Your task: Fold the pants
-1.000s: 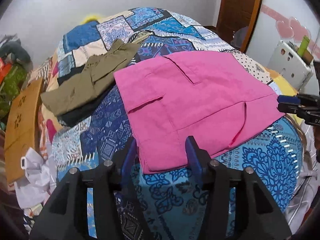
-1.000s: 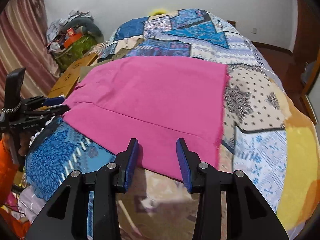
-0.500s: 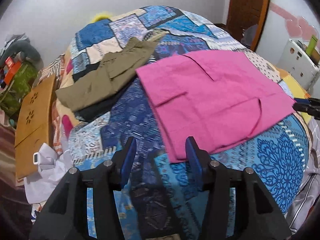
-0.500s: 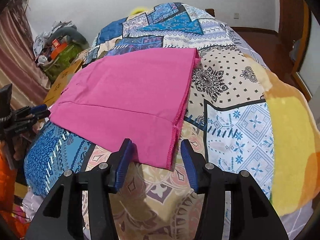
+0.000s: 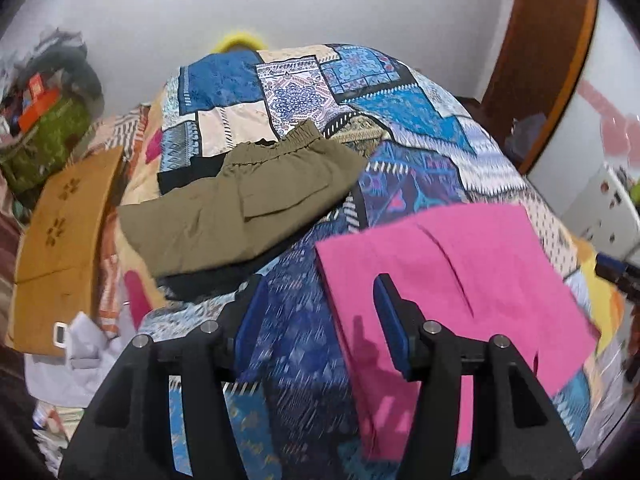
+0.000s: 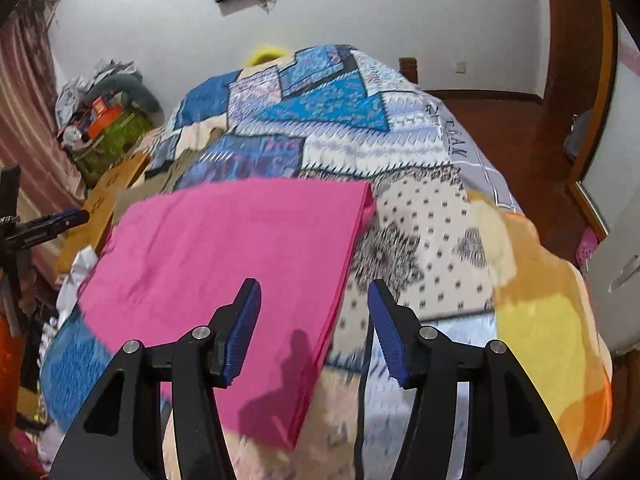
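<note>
The pink pants [image 5: 460,280] lie folded flat in a rectangle on the patchwork bedspread [image 5: 296,92]. They also show in the right wrist view [image 6: 224,264]. My left gripper [image 5: 320,316] is open and empty, straddling the pants' left edge from above. My right gripper [image 6: 314,324] is open and empty, straddling the pants' right edge. The right gripper's tip shows at the far right of the left wrist view [image 5: 618,274], and the left gripper at the far left of the right wrist view [image 6: 44,224].
Olive-green folded pants [image 5: 240,204] lie on a dark garment beyond the pink pants. A cardboard box [image 5: 56,248] and white cloth [image 5: 84,356] sit left of the bed. A wooden door [image 5: 544,64] and white cabinet [image 5: 604,208] stand to the right.
Both grippers have moved outward: the left one from the pants' near edge to their left edge, the right one to their right edge. The pants have not moved. Both stay open.
</note>
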The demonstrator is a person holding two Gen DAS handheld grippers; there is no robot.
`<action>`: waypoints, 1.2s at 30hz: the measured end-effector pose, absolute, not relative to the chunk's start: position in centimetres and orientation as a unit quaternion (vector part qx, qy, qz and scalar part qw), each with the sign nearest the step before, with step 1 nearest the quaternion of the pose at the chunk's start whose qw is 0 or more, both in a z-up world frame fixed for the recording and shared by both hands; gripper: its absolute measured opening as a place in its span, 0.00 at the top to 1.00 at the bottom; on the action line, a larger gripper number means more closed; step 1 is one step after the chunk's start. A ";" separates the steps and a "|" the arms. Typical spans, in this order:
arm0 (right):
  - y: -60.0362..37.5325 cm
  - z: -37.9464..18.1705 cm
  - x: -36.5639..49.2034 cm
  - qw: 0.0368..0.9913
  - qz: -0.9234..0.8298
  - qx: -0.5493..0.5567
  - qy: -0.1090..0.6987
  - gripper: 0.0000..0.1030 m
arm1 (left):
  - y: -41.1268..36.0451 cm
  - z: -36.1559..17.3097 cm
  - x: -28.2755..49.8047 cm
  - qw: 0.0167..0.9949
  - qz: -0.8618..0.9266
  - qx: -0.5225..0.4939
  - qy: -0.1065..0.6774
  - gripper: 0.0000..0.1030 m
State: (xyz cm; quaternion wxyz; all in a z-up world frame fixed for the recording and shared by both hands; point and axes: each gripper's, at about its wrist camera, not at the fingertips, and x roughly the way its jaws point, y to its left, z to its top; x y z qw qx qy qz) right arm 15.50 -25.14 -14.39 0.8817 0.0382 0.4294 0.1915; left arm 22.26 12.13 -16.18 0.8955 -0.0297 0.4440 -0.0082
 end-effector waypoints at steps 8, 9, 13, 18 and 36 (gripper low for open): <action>-25.5 -16.4 21.0 0.878 0.176 0.049 0.441 0.47 | 11.7 -17.9 27.3 0.886 -0.003 -0.020 0.463 0.47; -25.5 -16.6 21.8 0.878 0.176 0.050 0.443 0.47 | 11.8 -18.3 27.8 0.884 -0.004 -0.025 0.467 0.47; -25.5 -17.7 24.9 0.874 0.177 0.058 0.450 0.47 | 12.3 -20.3 29.8 0.868 -0.008 -0.059 0.492 0.47; -24.9 -19.2 28.1 0.877 0.171 0.053 0.446 0.47 | 12.9 -23.0 30.7 0.847 -0.023 -0.110 0.520 0.47; -22.3 -24.0 30.5 0.850 0.174 -0.025 0.497 0.97 | 9.0 -23.5 29.1 0.871 -0.011 0.002 0.491 0.70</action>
